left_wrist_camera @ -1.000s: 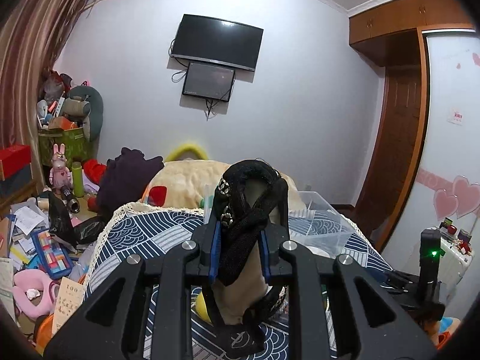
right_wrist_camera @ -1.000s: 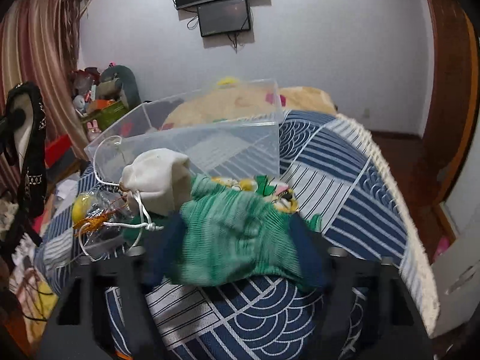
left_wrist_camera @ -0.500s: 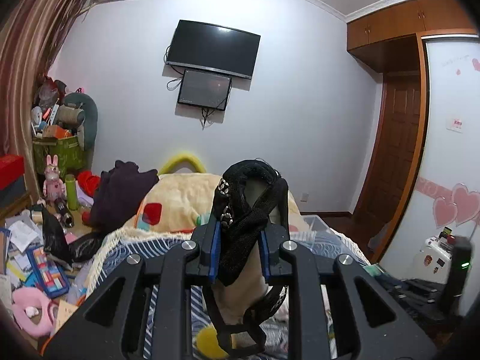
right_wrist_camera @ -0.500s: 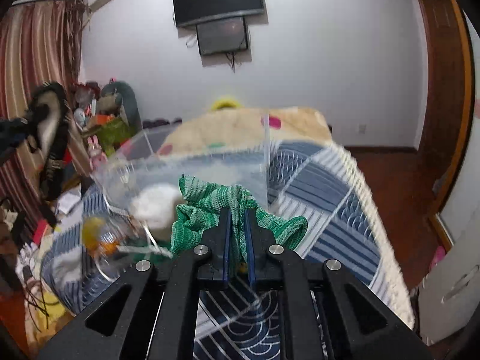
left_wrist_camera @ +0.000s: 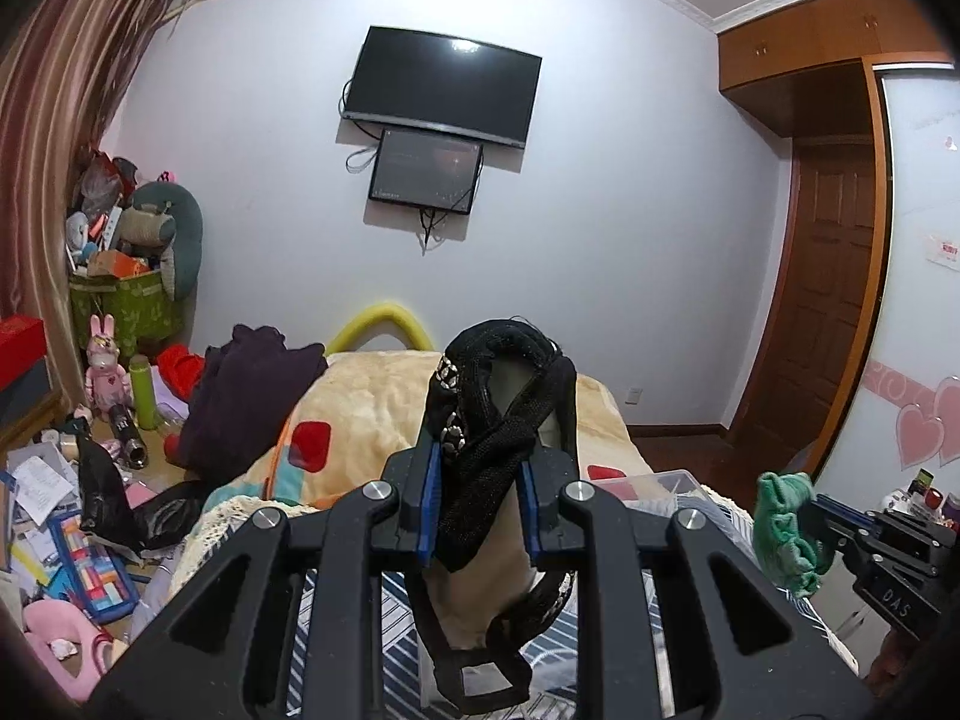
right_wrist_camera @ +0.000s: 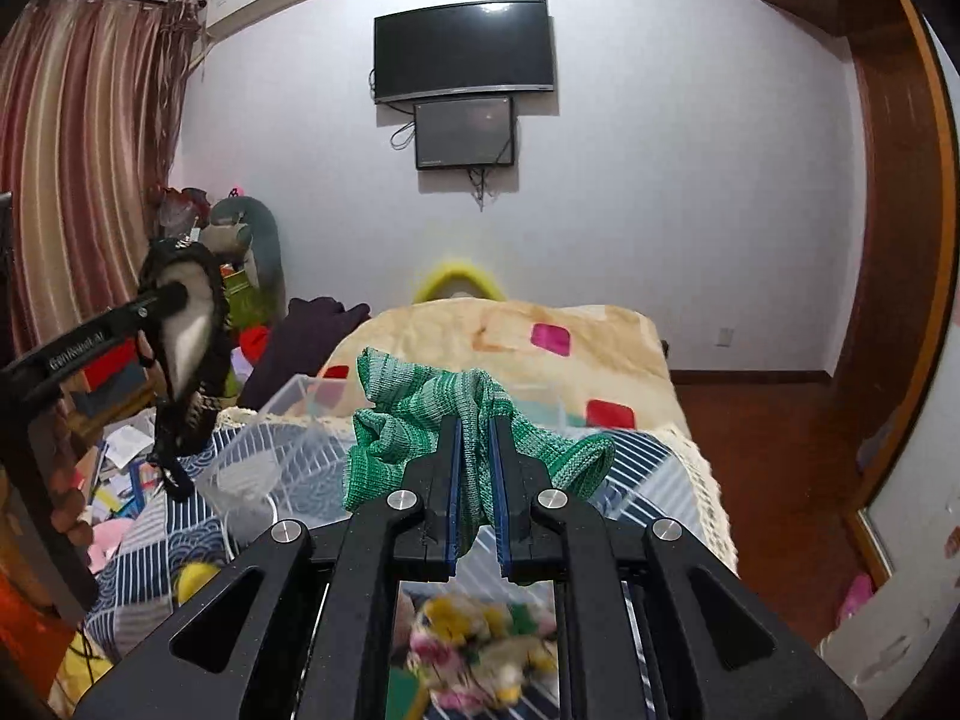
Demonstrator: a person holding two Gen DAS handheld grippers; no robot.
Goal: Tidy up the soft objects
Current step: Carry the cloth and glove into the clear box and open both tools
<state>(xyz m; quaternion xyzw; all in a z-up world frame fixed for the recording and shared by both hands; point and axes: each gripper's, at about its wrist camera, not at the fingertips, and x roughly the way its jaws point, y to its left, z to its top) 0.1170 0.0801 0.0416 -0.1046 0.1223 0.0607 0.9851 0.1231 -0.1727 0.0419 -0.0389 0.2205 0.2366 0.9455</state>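
My left gripper (left_wrist_camera: 477,477) is shut on a black fabric item (left_wrist_camera: 498,414) with studs and a pale lining, held up in the air. It also shows in the right wrist view (right_wrist_camera: 186,330) at the left. My right gripper (right_wrist_camera: 475,450) is shut on a green knitted cloth (right_wrist_camera: 420,414), lifted above the bed. The green cloth shows in the left wrist view (left_wrist_camera: 783,528) at the far right. A clear plastic bin (right_wrist_camera: 282,450) sits on the blue patterned bedspread (right_wrist_camera: 648,468) below and ahead of both grippers.
A colourful soft item (right_wrist_camera: 474,636) lies blurred under my right gripper. A beige blanket (left_wrist_camera: 366,402) and a dark garment (left_wrist_camera: 246,396) lie further up the bed. Clutter (left_wrist_camera: 72,516) covers the floor left of the bed. A wooden door (left_wrist_camera: 822,300) stands right.
My right gripper closed on the green cloth and lifted it off the bedspread. My left gripper rose higher with the black item still in its grip.
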